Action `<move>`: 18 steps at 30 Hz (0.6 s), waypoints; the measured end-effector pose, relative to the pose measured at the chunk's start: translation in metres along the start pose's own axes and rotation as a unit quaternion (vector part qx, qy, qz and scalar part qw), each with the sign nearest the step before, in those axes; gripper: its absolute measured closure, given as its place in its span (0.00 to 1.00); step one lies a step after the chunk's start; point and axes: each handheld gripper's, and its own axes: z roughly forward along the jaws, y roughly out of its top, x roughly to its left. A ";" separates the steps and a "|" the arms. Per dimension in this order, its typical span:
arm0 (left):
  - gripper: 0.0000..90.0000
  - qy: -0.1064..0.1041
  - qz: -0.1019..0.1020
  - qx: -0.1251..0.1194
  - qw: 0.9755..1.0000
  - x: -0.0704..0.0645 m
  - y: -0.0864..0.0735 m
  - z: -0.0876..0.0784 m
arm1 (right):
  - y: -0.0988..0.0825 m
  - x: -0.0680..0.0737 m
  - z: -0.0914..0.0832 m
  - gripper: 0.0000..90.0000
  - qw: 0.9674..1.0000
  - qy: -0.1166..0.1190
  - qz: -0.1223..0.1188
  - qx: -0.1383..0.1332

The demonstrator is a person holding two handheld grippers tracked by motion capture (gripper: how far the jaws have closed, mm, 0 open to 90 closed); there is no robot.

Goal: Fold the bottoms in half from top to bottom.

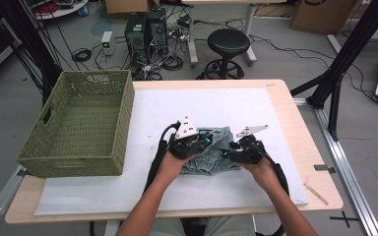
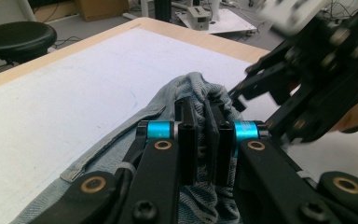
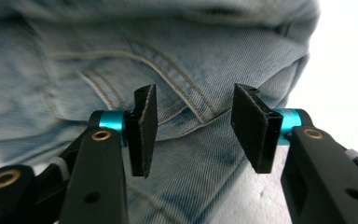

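A crumpled light-blue denim garment (image 1: 212, 162) lies on the white mat (image 1: 202, 103) in the middle of the table. My left gripper (image 1: 203, 140) sits at its left side. In the left gripper view its jaws (image 2: 204, 135) are shut on a raised fold of the denim (image 2: 198, 83), which bunches up between the pads. My right gripper (image 1: 229, 150) is at the garment's right edge, pointing left toward it. In the right gripper view its jaws (image 3: 193, 128) stand apart, and the denim (image 3: 191, 60) with its stitched pocket seams lies just beyond the pads, not pinched.
A green woven basket (image 1: 123, 128) stands empty on the table's left side, next to the mat. The wooden table edge (image 1: 295, 128) runs along the right. A black stool (image 1: 228, 44), computer towers and cables are on the floor beyond the table.
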 end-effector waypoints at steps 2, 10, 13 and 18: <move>0.94 0.000 -0.001 0.000 1.000 0.001 0.000 -0.001 | 0.002 0.001 0.007 0.76 1.000 -0.022 -0.009 0.014; 0.94 -0.007 0.010 0.003 1.000 -0.001 -0.001 -0.003 | 0.015 -0.002 -0.002 0.97 0.999 -0.021 -0.006 -0.027; 0.94 -0.009 0.016 0.007 1.000 -0.002 -0.002 -0.004 | 0.021 -0.009 -0.002 0.97 0.999 -0.023 0.019 -0.038; 0.94 -0.018 0.029 0.019 0.999 -0.006 -0.006 -0.001 | 0.027 -0.013 0.011 0.97 0.998 -0.044 0.039 -0.033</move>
